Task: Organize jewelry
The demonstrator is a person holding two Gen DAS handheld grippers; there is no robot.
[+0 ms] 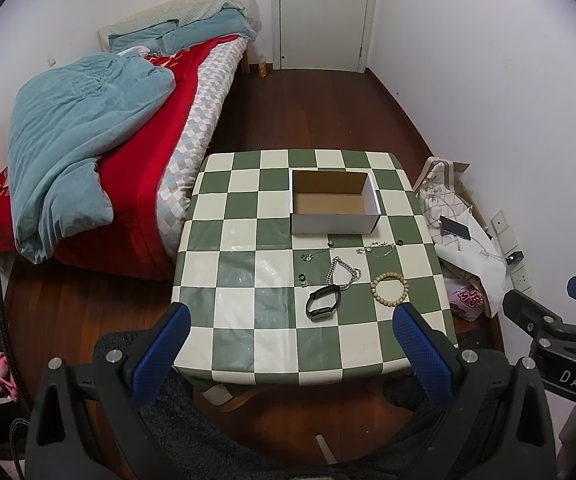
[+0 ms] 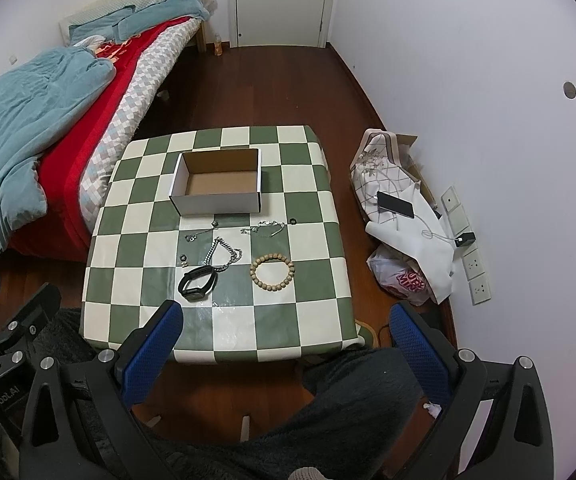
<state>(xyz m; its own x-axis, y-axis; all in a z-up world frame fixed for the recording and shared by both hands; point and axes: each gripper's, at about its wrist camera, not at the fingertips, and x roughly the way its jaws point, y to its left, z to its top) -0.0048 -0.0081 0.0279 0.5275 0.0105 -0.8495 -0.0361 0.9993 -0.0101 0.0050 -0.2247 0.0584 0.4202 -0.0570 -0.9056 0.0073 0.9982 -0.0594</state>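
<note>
Both grippers hover off the near edge of the table (image 1: 223, 208), nothing held. Left gripper (image 1: 292, 344) jaws spread wide, empty; right gripper (image 2: 285, 336) same, wide apart and empty. Task looks not yet started: box (image 1: 334, 224) sits empty at 12 o'clock on the table, open top.

Jewelry lies loose just in front of the box: black watch band (image 1: 324, 302) nearest, silver chain (image 1: 344, 272) touching its 12 o'clock end, bead bracelet (image 1: 388, 289) at 3 o'clock of the band. Thin necklaces (image 2: 263, 229) and small rings (image 2: 293, 222) sit closer to the box, too small to tell apart well.

Risks, my guess: chain overlaps the band, so grabbing the band likely drags the chain along or snags it. Thin chains lie flat on a glossy cloth, so fingers may slip or pinch the cloth. Tiny rings may roll off at the 3 o'clock edge if nudged. Bracelet could slip out if pinched on one bead.
</note>
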